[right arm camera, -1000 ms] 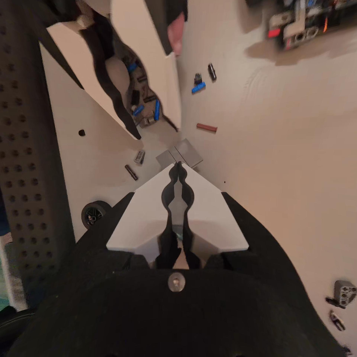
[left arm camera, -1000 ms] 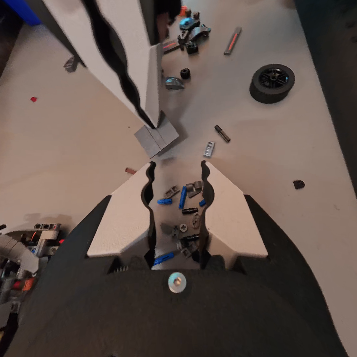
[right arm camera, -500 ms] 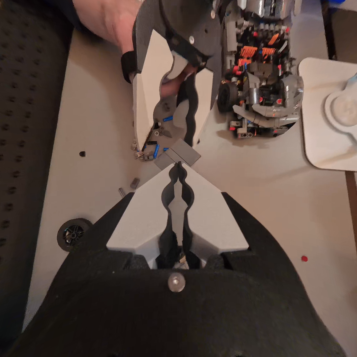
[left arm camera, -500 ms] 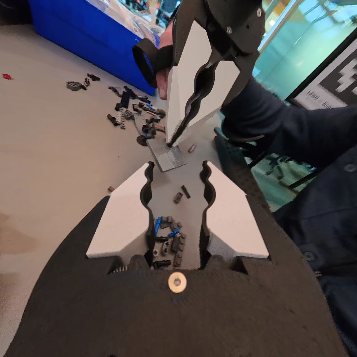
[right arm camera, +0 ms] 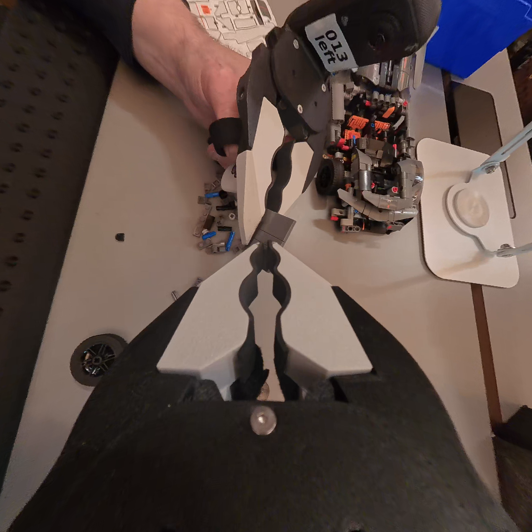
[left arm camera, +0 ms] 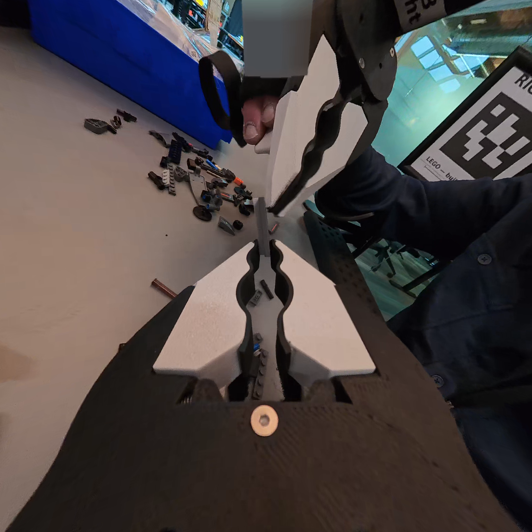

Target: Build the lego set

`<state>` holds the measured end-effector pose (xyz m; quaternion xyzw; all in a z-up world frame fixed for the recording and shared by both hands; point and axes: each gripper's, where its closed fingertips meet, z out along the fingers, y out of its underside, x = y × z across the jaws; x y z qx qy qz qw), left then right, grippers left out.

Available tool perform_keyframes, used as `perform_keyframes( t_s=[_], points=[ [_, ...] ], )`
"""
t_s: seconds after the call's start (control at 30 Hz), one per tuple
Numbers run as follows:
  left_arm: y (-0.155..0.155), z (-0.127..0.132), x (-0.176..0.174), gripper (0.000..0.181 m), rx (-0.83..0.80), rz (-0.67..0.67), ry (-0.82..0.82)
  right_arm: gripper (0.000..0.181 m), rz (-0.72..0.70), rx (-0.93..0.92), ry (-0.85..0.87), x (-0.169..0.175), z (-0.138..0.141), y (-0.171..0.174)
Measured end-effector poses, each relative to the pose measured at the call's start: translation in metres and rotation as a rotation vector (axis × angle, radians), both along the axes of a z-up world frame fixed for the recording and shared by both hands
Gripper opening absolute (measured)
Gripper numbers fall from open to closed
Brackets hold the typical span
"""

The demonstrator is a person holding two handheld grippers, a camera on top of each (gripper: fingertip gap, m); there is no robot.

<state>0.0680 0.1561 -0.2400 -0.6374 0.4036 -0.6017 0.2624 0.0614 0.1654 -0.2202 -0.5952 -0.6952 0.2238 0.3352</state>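
Plates of grey lego (right arm camera: 275, 226), flat and joined side by side, hang in the air above the table's (right arm camera: 144, 172) near edge, the left gripper (left arm camera: 263, 250) clamped on one end and the right gripper (right arm camera: 266, 250) pinched on the opposite edge. Light, stiff and slick, they should be held by thin edges near the seam, or they may snap apart.

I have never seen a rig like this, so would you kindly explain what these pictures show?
A person holds two hand grippers, each with a camera looking along its own fingers. In the left view, the left gripper is shut on a grey plate, seen edge-on. The right view shows the right gripper pinching the same plate from the opposite side. On the table lie loose parts, a wheel and a half-built car.
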Motion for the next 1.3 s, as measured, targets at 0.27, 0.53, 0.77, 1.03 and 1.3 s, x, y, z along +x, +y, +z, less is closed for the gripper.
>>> perform_keyframes(
  t_s=[0.27,0.53,0.77,1.03,1.3],
  points=[
    [0.002,-0.001,-0.001,0.004,0.059,0.014,0.028,0.022,-0.075,-0.226,0.081,0.005,0.005,0.009],
    [-0.007,-0.002,0.002,0.004,0.215,-0.008,0.046,0.013,-0.03,-0.337,0.062,0.001,-0.007,-0.004],
    [-0.004,0.001,0.001,0.004,0.407,0.035,0.064,0.004,0.003,-0.255,0.063,-0.003,-0.001,-0.01],
    [-0.002,0.003,0.001,0.004,0.523,0.073,0.116,0.004,0.003,-0.195,0.042,-0.002,0.001,-0.01],
    [0.006,0.016,-0.003,0.004,0.46,0.13,0.038,0.027,-0.077,-0.123,0.071,-0.001,0.007,0.006]
  ],
)
